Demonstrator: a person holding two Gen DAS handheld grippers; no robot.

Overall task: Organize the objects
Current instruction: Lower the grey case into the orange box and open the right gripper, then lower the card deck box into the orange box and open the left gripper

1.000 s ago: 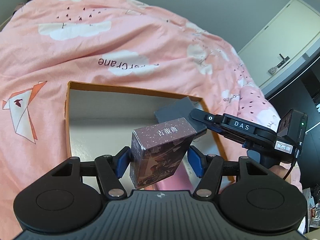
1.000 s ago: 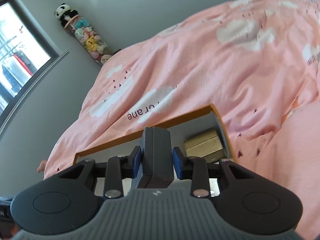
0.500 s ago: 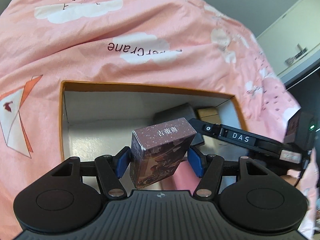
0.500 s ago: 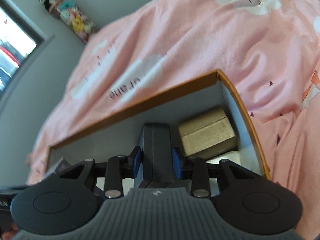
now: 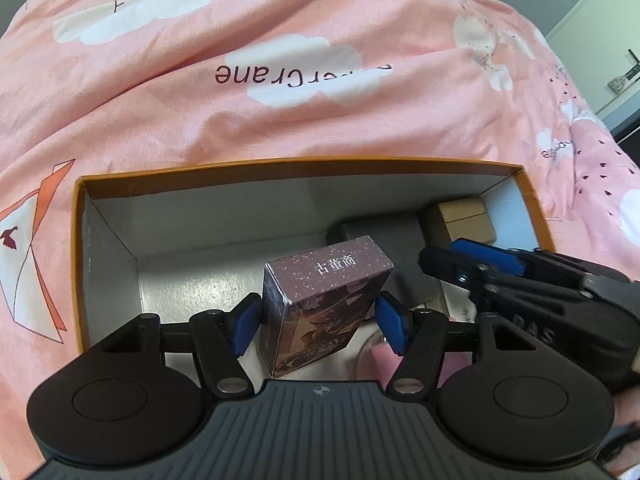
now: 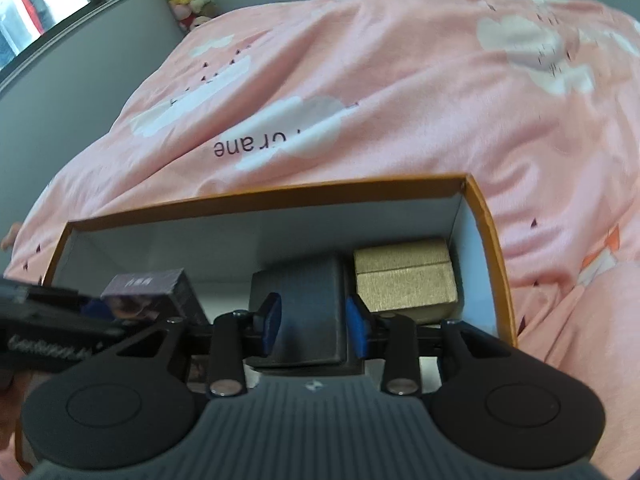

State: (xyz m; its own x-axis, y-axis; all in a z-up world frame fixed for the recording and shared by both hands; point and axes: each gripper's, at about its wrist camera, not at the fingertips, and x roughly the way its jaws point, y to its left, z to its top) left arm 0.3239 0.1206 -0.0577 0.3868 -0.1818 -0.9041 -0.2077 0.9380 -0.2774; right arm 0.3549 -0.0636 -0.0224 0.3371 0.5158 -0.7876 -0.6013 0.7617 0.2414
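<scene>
We have the left gripper (image 5: 318, 318) clamped on the purple card box (image 5: 320, 304), blue pads pressed to both its sides, holding it tilted over the open orange box (image 5: 296, 168) on the pink duvet (image 5: 280, 100); our right gripper (image 6: 314, 318) sits around the dark grey box (image 6: 304, 300), pads at its sides, though we cannot tell whether they press it; that grey box is inside the orange box, just beside the tan carton (image 6: 404, 280) in the far right corner.
</scene>
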